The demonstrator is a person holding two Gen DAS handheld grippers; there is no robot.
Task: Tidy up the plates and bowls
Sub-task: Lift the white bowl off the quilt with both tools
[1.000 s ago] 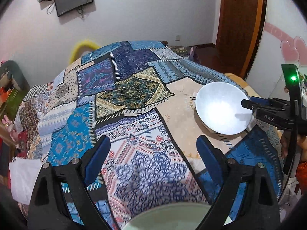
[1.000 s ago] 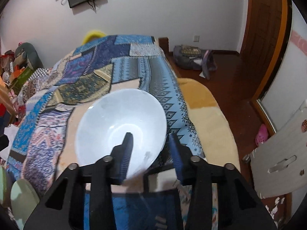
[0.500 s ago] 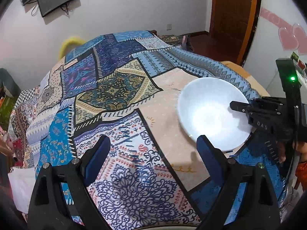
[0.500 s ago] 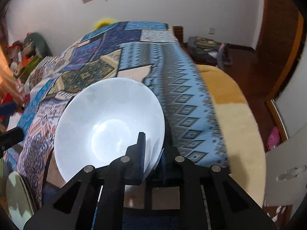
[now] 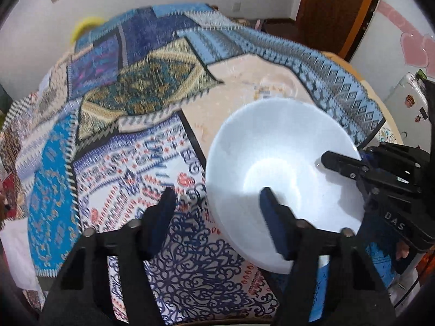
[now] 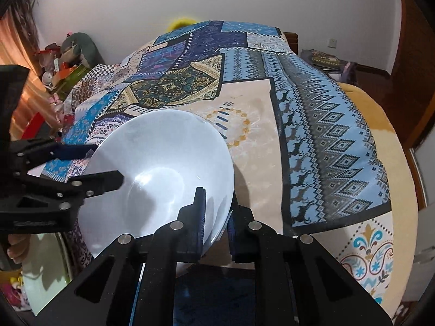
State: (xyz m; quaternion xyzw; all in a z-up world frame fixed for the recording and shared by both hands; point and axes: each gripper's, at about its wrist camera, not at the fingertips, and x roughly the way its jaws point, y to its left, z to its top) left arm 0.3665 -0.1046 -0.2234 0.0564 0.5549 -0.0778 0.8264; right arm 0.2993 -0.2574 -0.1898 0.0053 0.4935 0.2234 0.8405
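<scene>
A bed covered by a patchwork quilt in blues, beige and ornate prints fills a white-walled room with a wooden door. A smooth, glossy white bowl, wide and round, sits tilted near the quilt's near edge. The right gripper is clamped on its rim, while the left gripper is closing with the opposite rim between its jaws, not yet pressed.

Both wrist views angled steeply down, close over a patchwork bedspread. Left view facing right toward the white bowl; right view facing left across it. Shared by the 2: bowl, bedspread, each other's fingers.
</scene>
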